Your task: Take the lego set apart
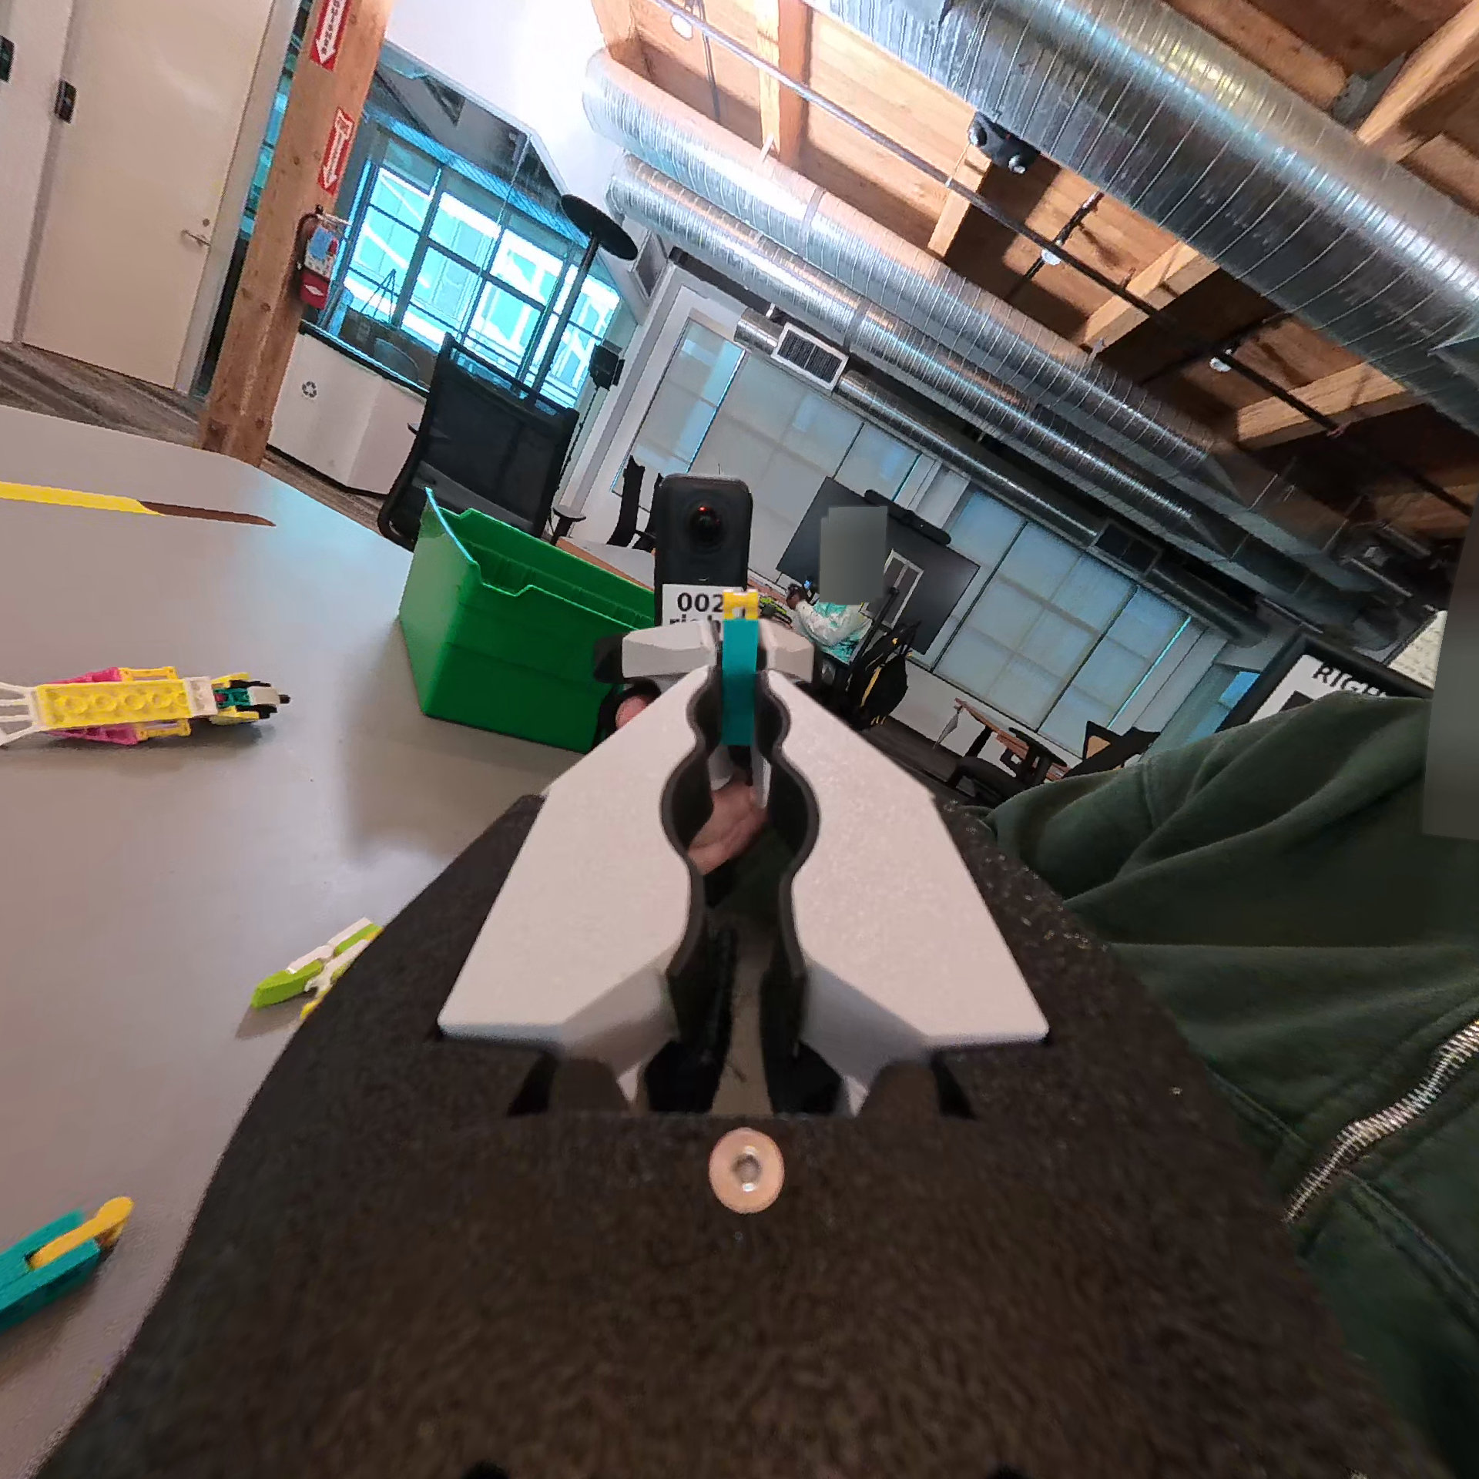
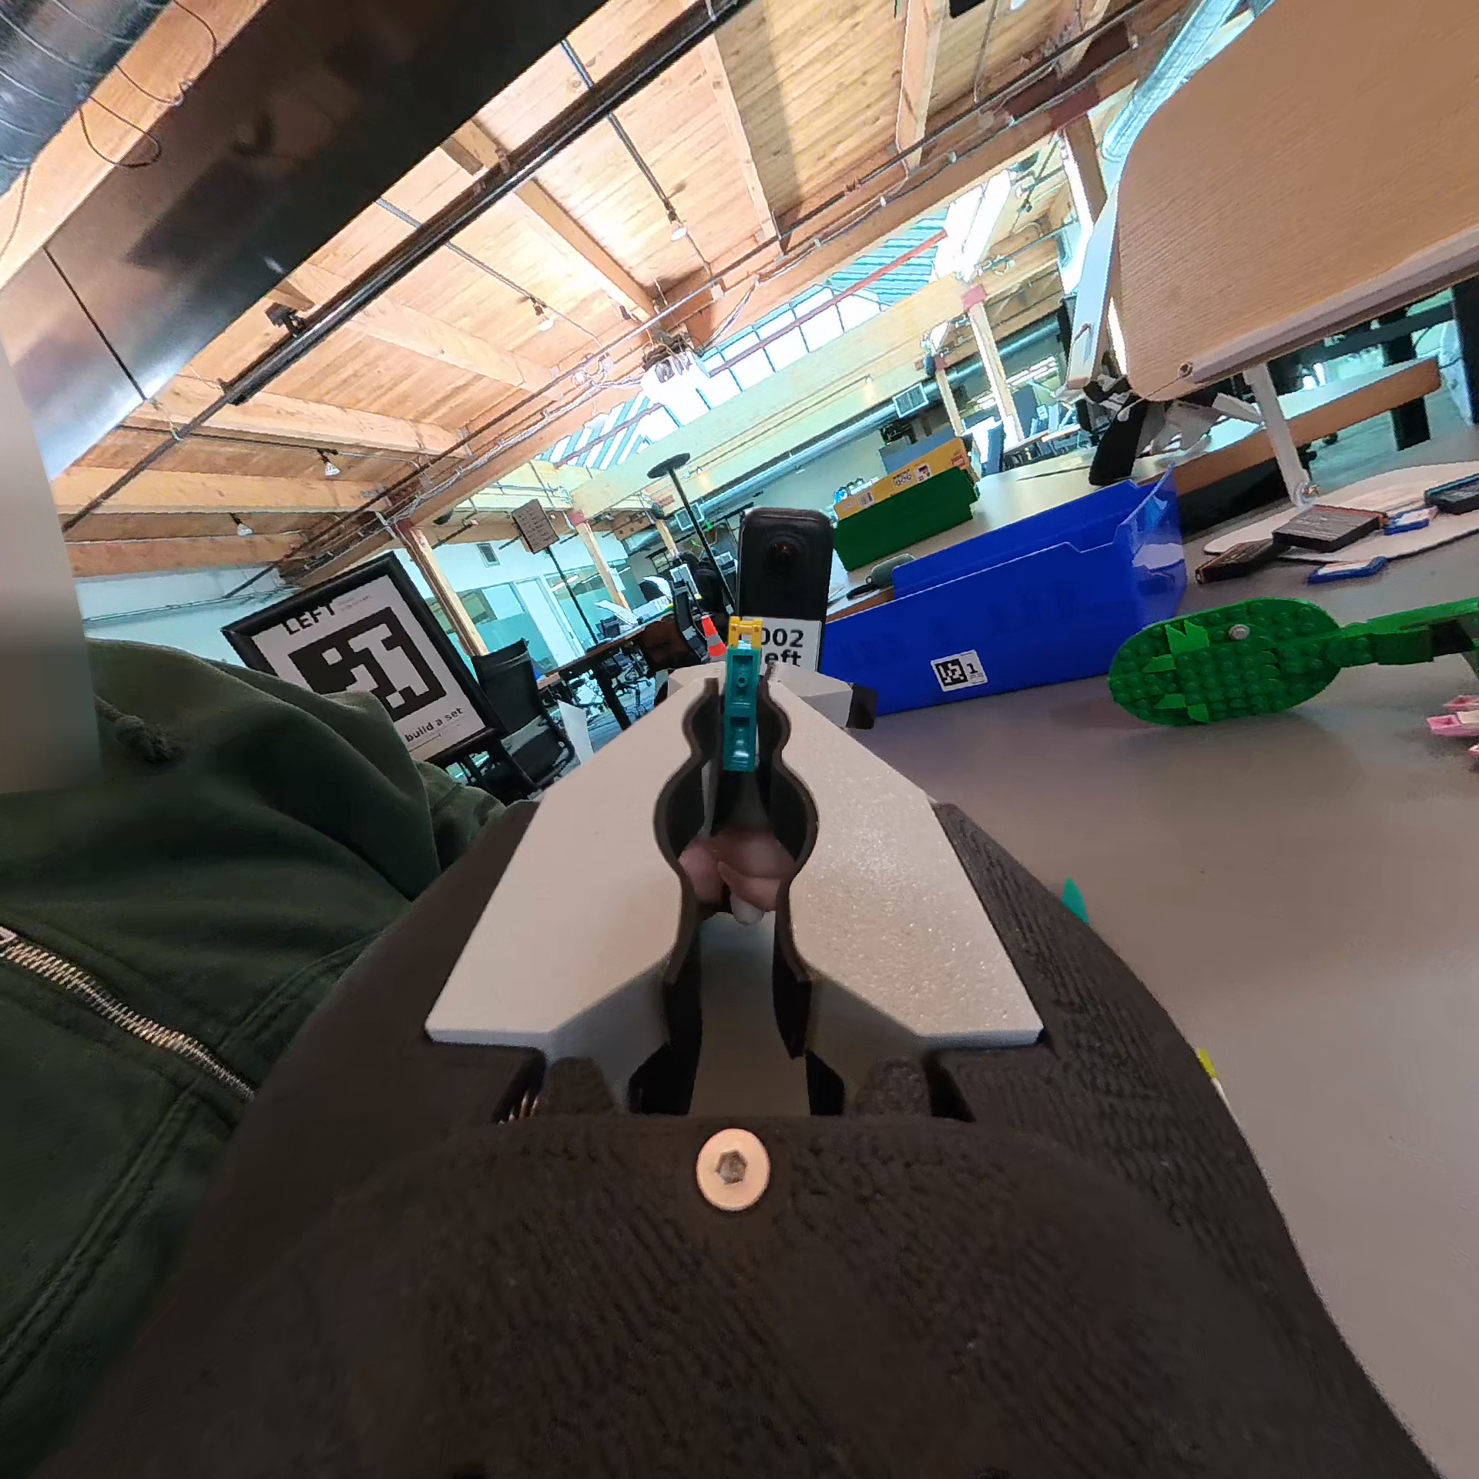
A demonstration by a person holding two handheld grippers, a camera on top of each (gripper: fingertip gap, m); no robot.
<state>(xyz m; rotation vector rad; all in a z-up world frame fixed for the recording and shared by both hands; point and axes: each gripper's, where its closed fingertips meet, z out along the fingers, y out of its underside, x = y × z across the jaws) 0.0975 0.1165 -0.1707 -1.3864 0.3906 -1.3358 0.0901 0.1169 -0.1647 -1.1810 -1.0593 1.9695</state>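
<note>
Both grippers face each other above the grey table and are shut on the same small teal lego piece (image 1: 736,696), which has a yellow clip (image 1: 740,604) on its top end. My left gripper (image 1: 736,668) pinches it between its grey fingers. The right gripper's fingertips (image 1: 664,648) and camera show just behind it. In the right wrist view, my right gripper (image 2: 740,692) pinches the teal piece (image 2: 740,720) under the yellow clip (image 2: 744,632), with the left gripper's camera (image 2: 780,560) beyond.
A yellow and pink lego model (image 1: 136,704), a lime piece (image 1: 316,964) and a teal and yellow piece (image 1: 56,1256) lie on the table (image 1: 200,840). A green bin (image 1: 520,632) stands behind. A blue bin (image 2: 1008,616), green studded model (image 2: 1224,672) and pink pieces (image 2: 1456,724) sit right. Both grippers' tips are close together, under 4 cm apart.
</note>
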